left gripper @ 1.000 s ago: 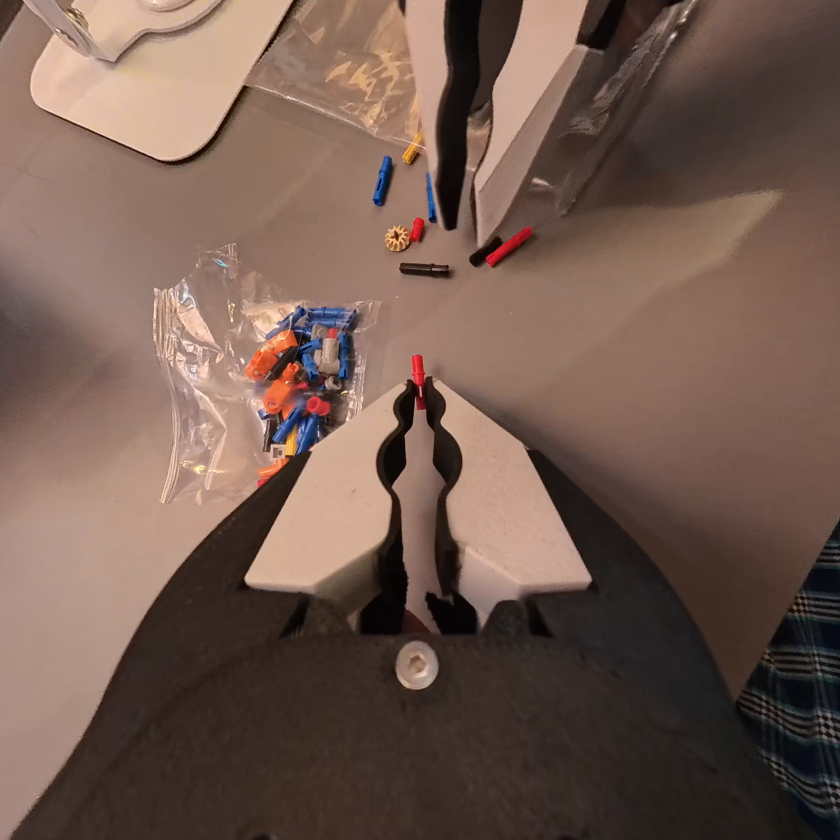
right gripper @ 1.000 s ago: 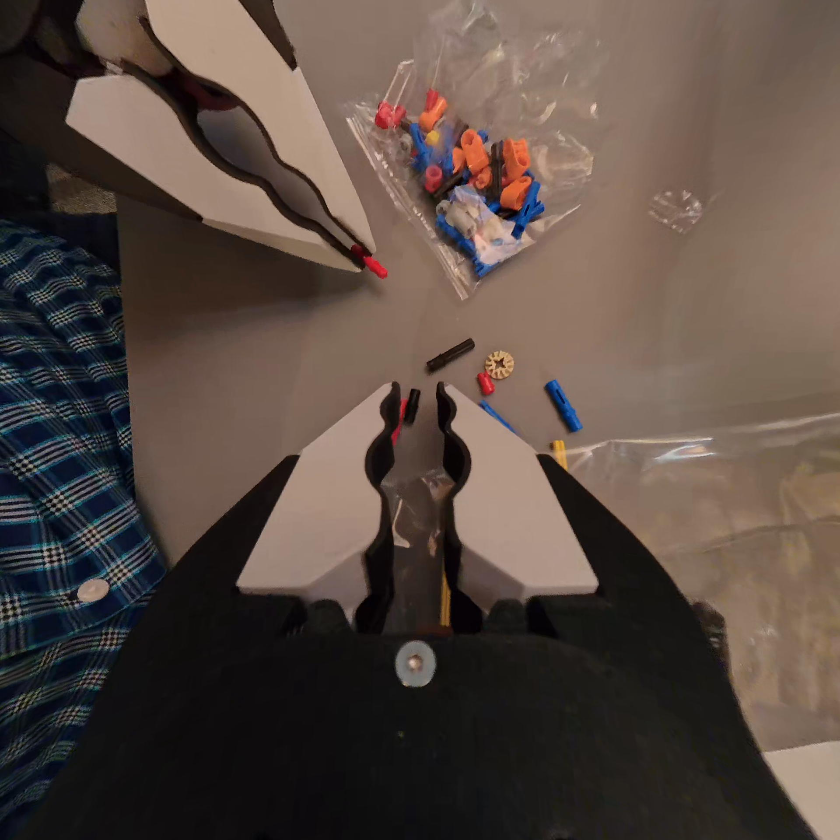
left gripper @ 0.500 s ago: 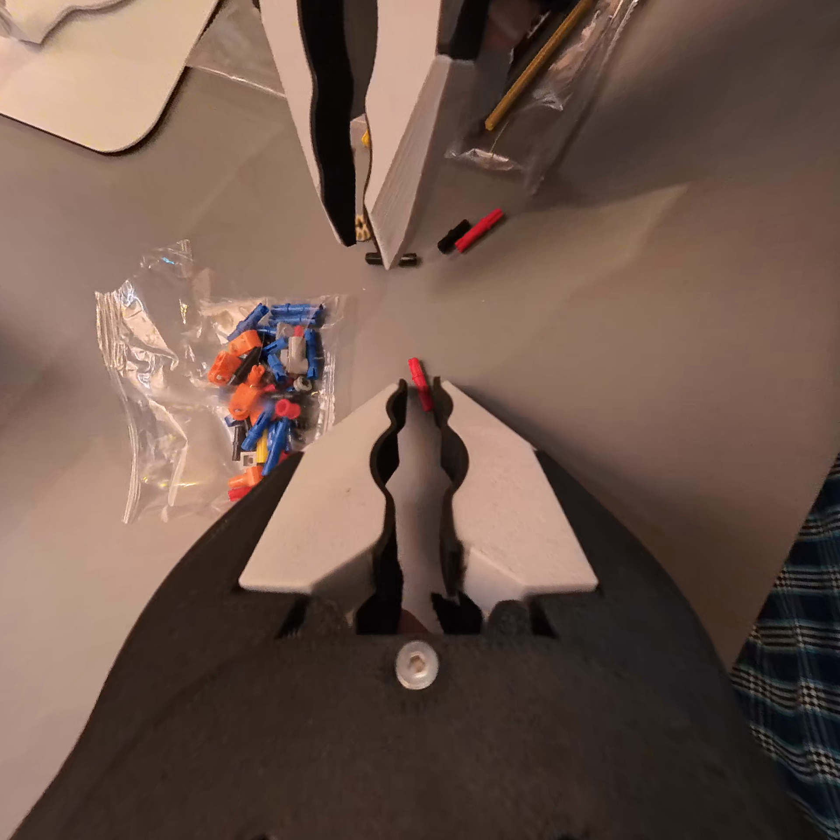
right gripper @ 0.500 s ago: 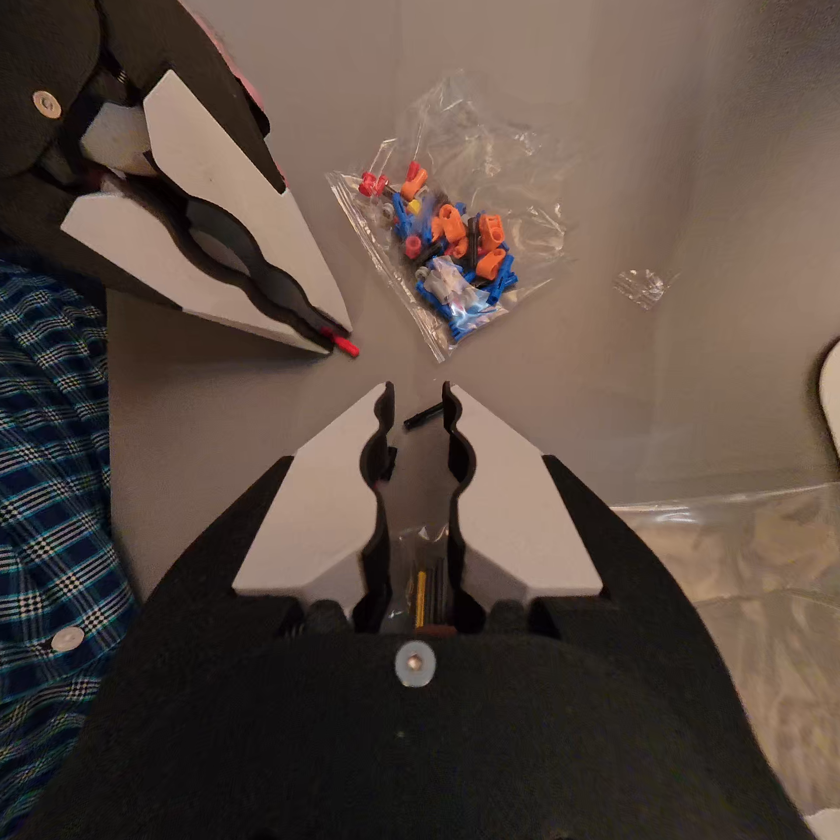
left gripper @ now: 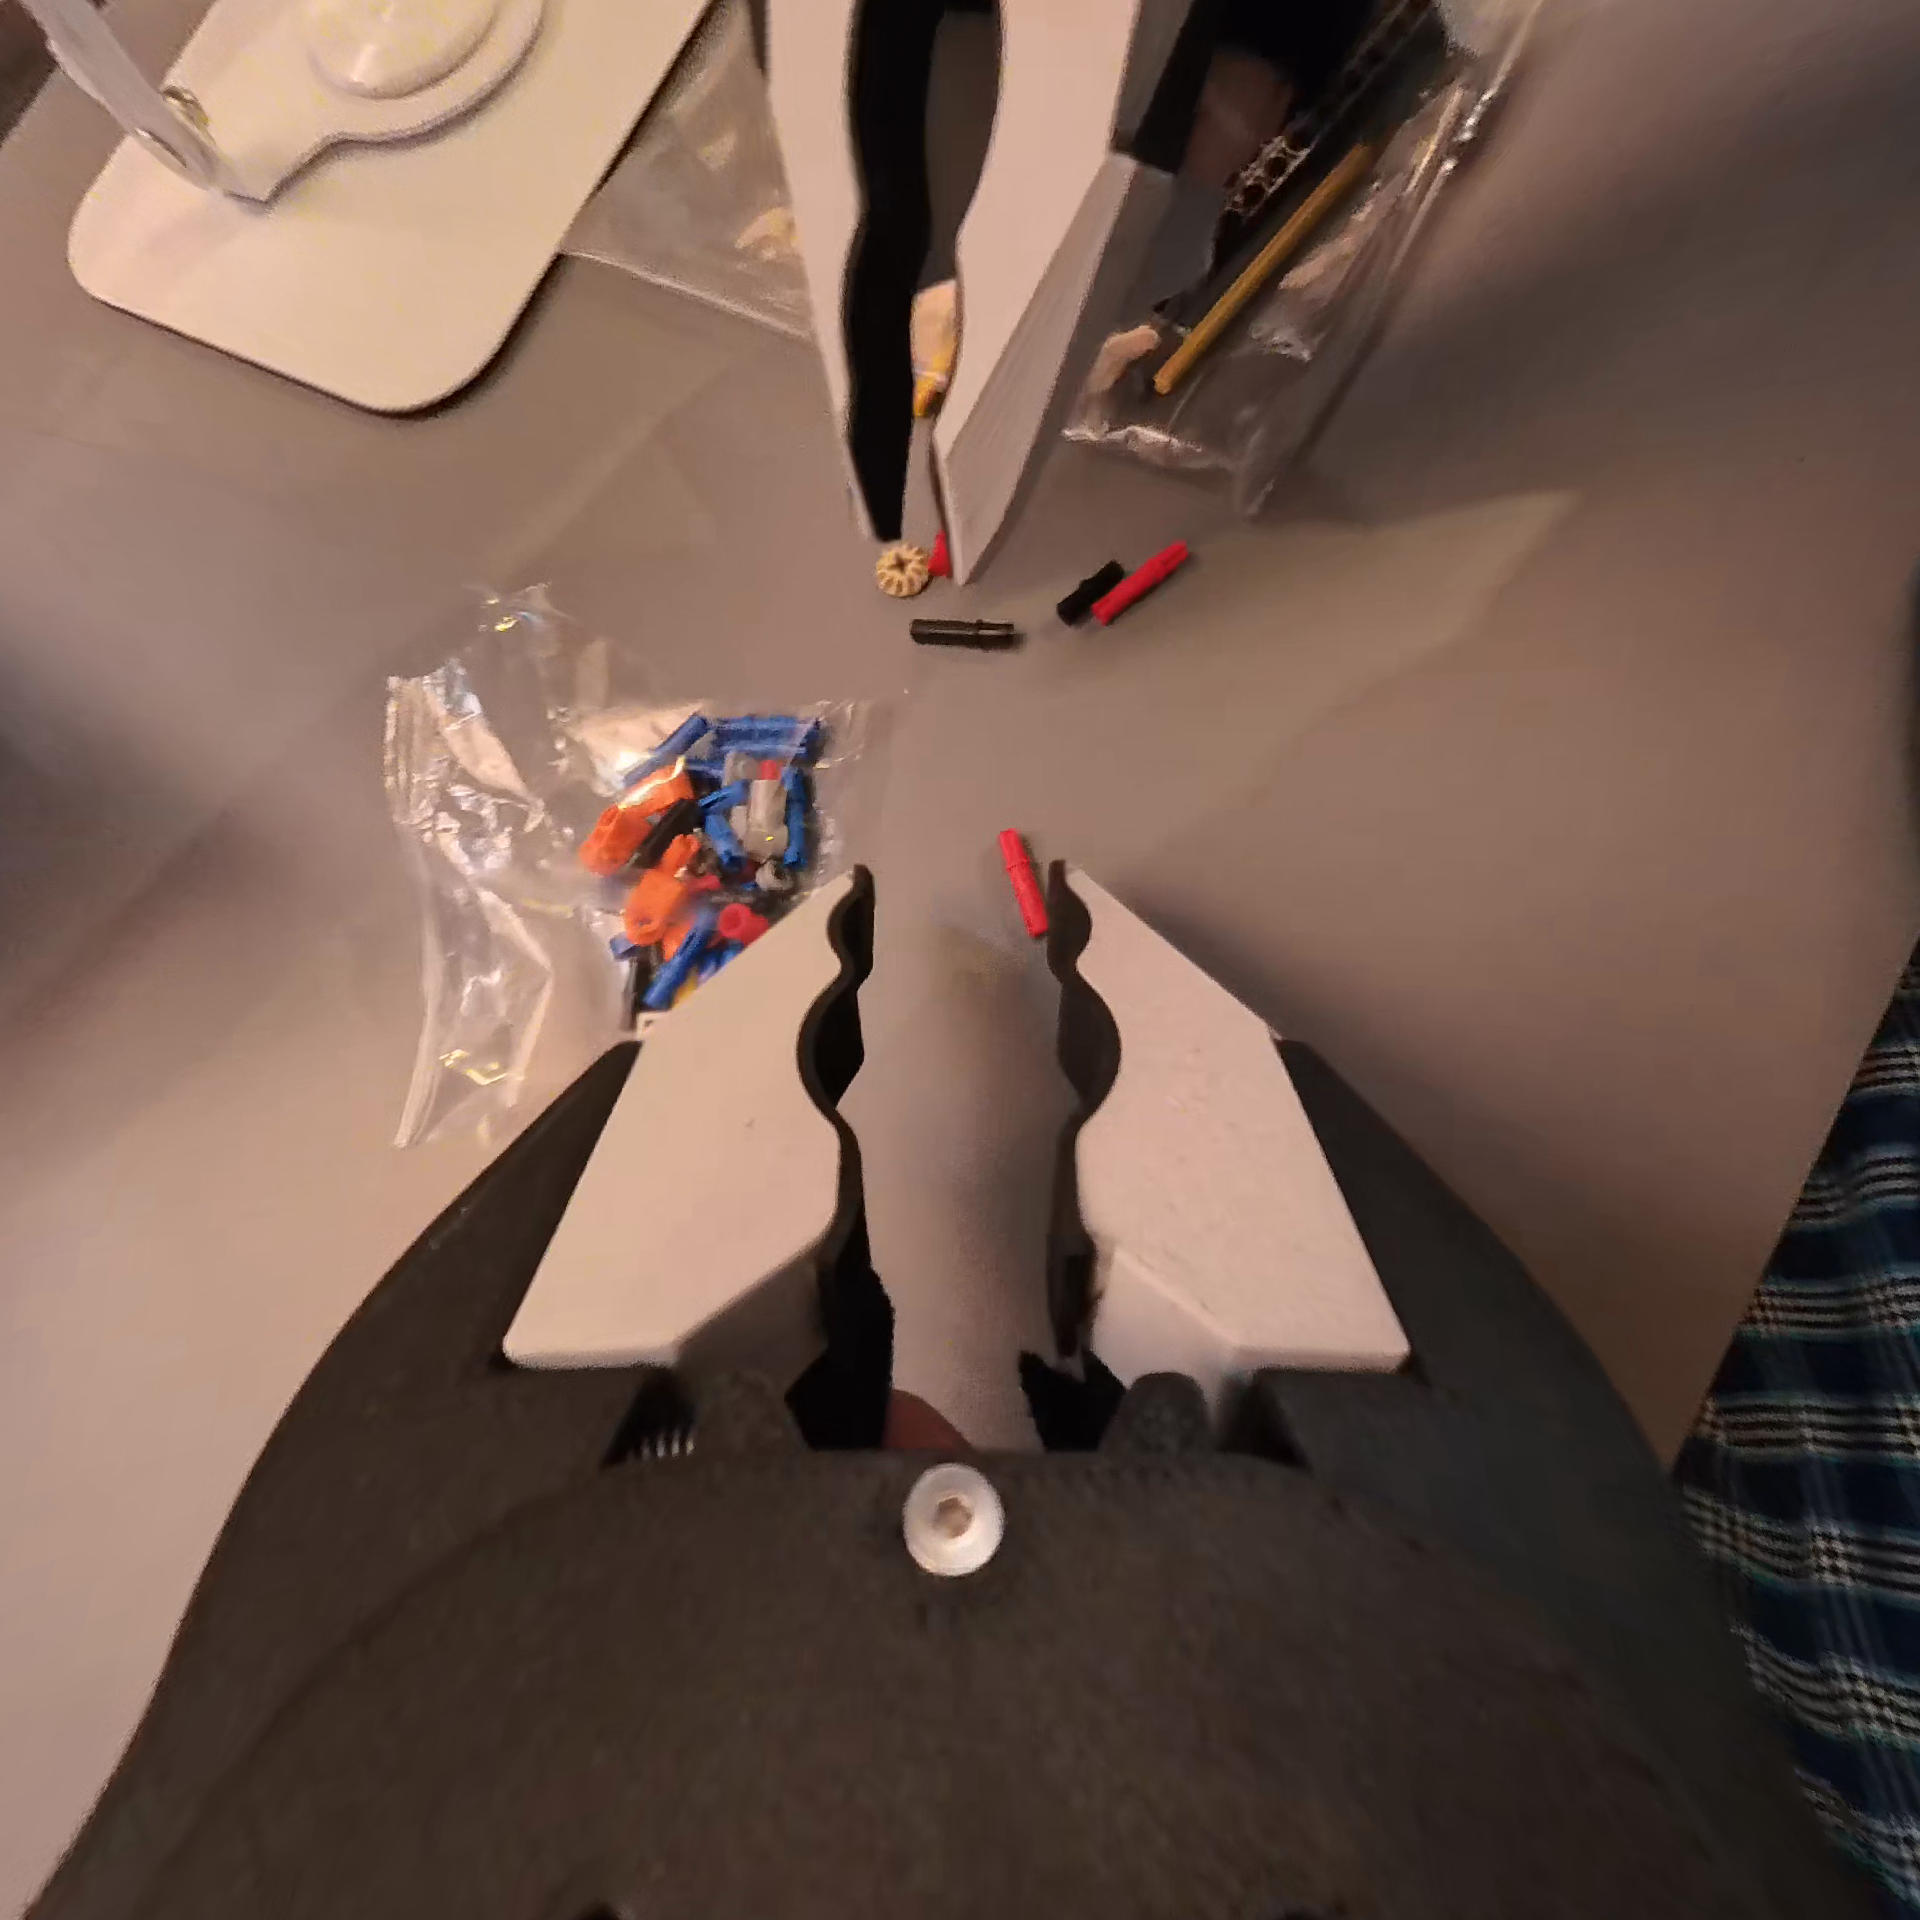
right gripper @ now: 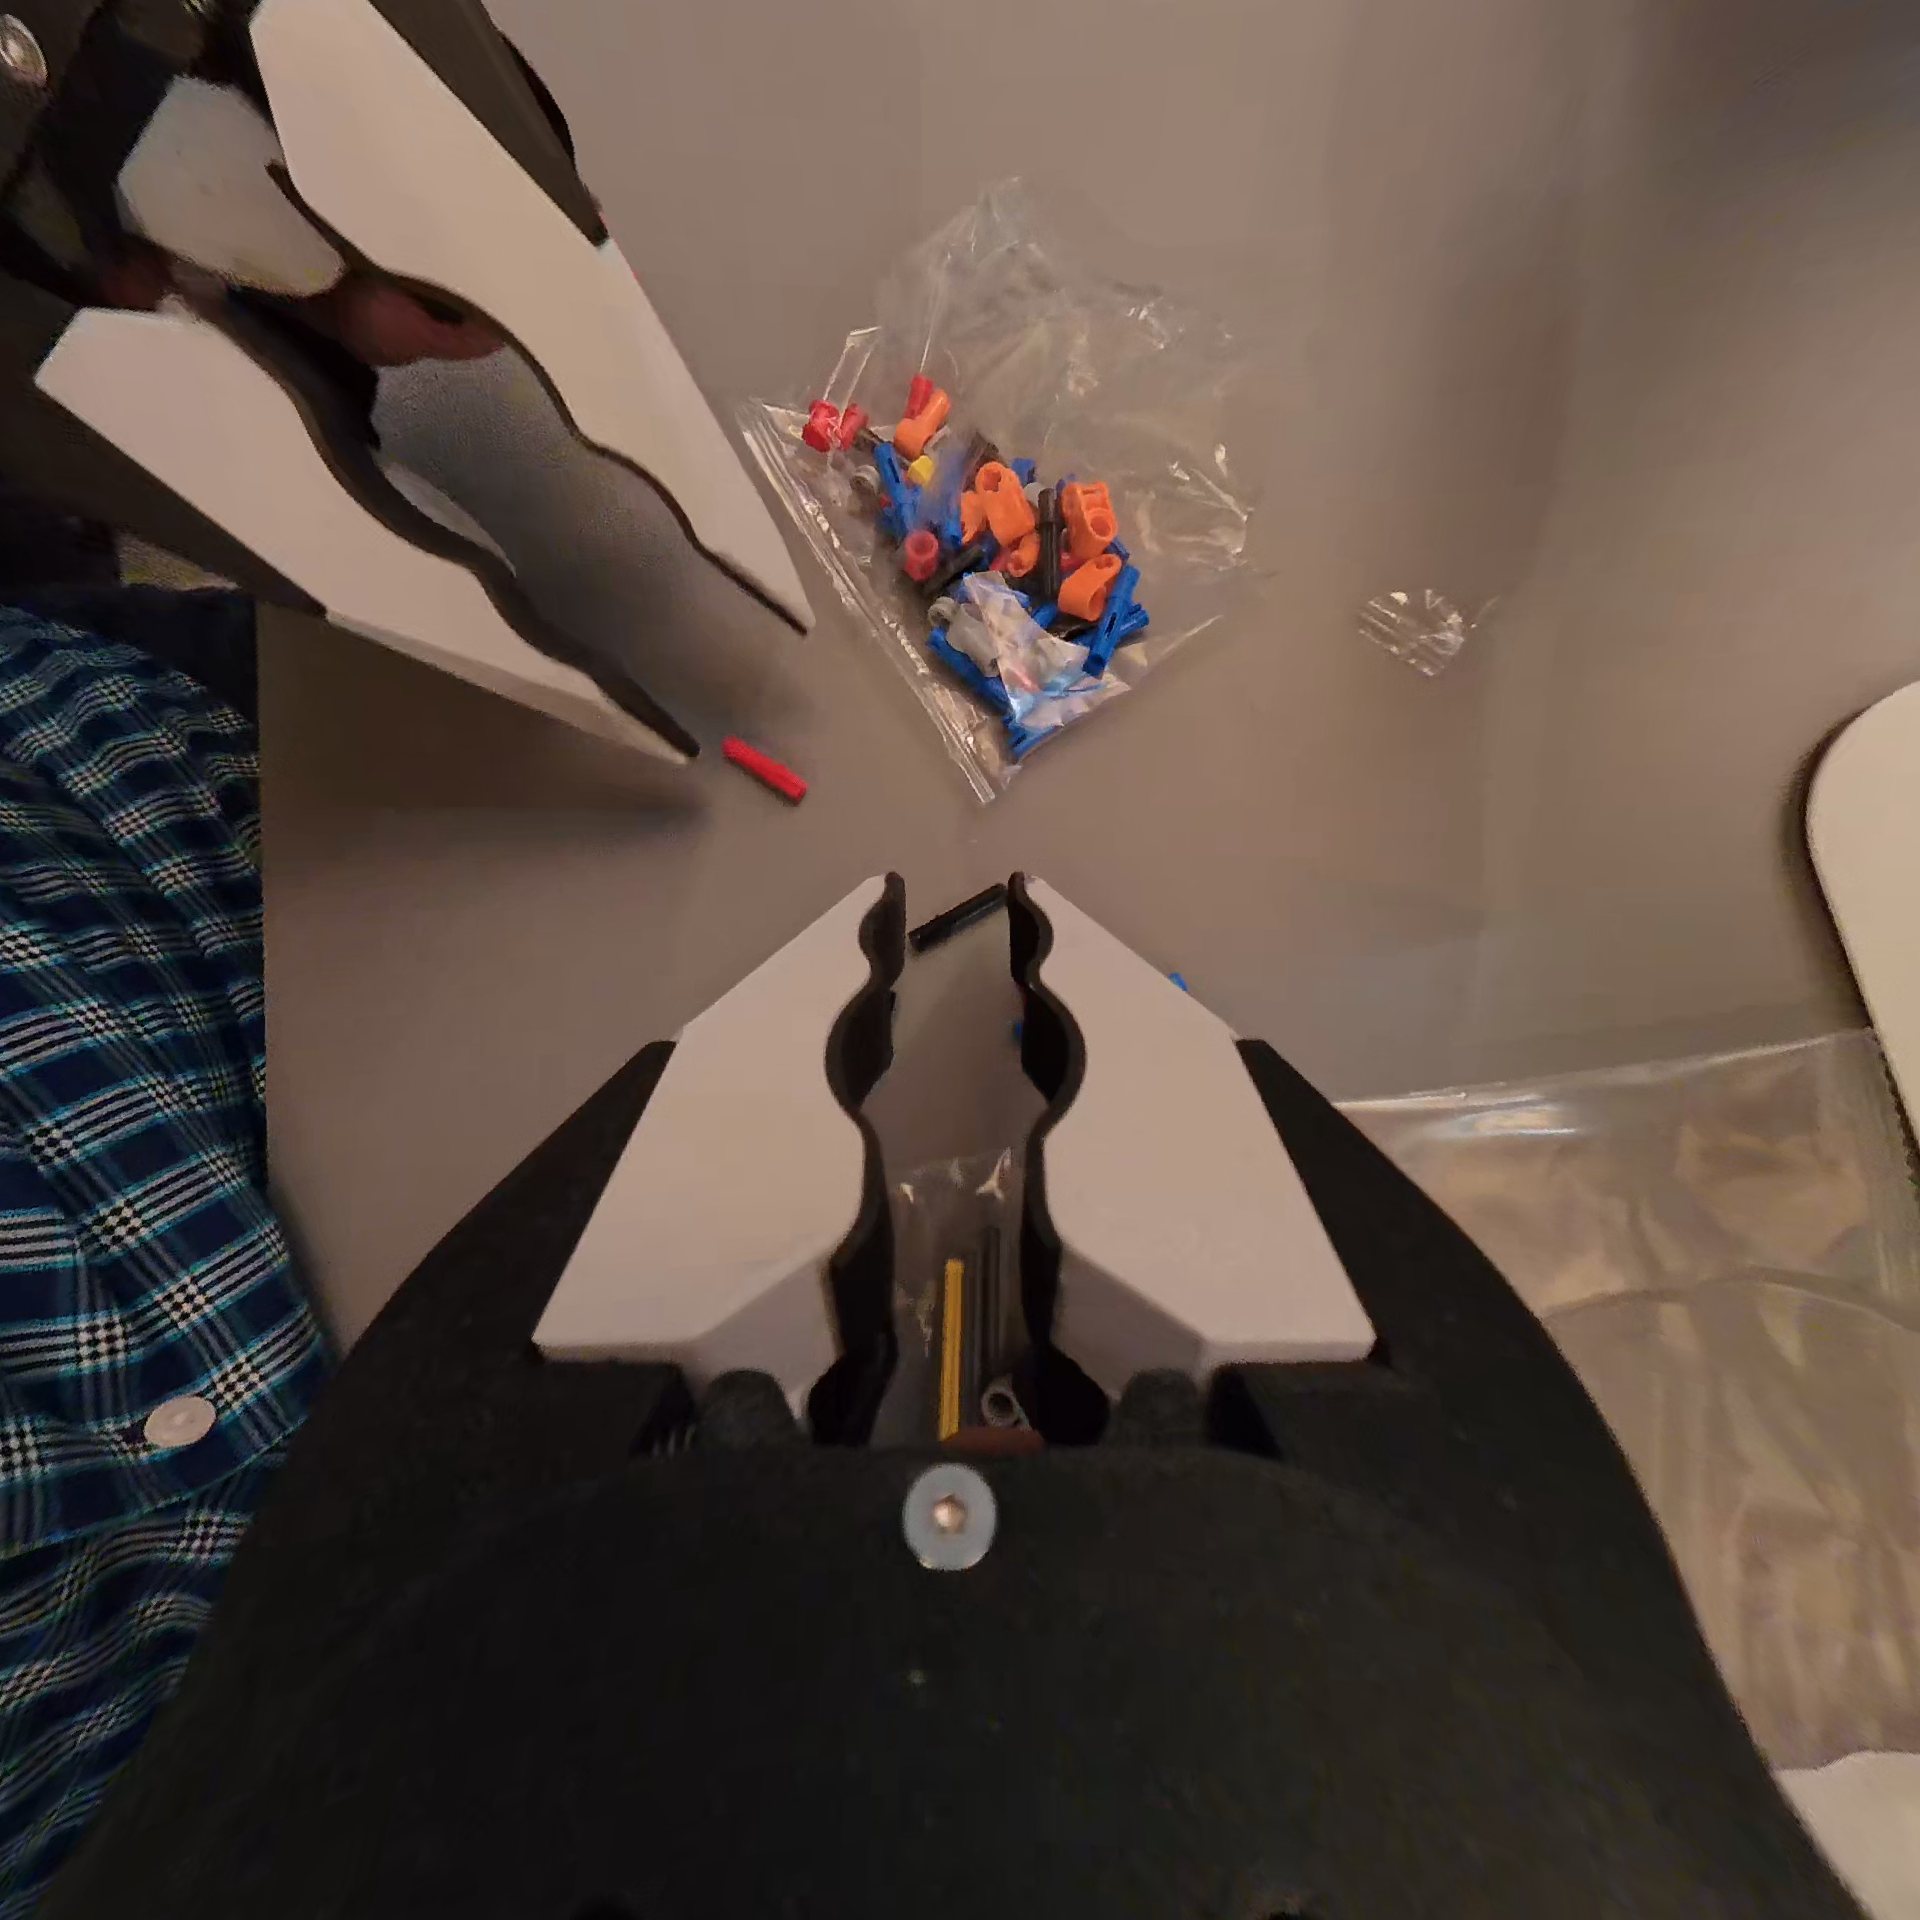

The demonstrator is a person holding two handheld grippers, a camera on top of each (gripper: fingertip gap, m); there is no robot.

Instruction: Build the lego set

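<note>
Red pin (left gripper: 1021,881) now released beside the parts bag (left gripper: 665,831); left gripper (left gripper: 961,894) spread wide, empty. Right gripper (right gripper: 954,902) part-open, straddling black pin (right gripper: 956,916), nothing gripped. Assembly not begun.

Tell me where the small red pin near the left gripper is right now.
The small red pin lies loose on the grey table, just off the open left gripper by its right fingertip, right of the bag of parts.
</note>
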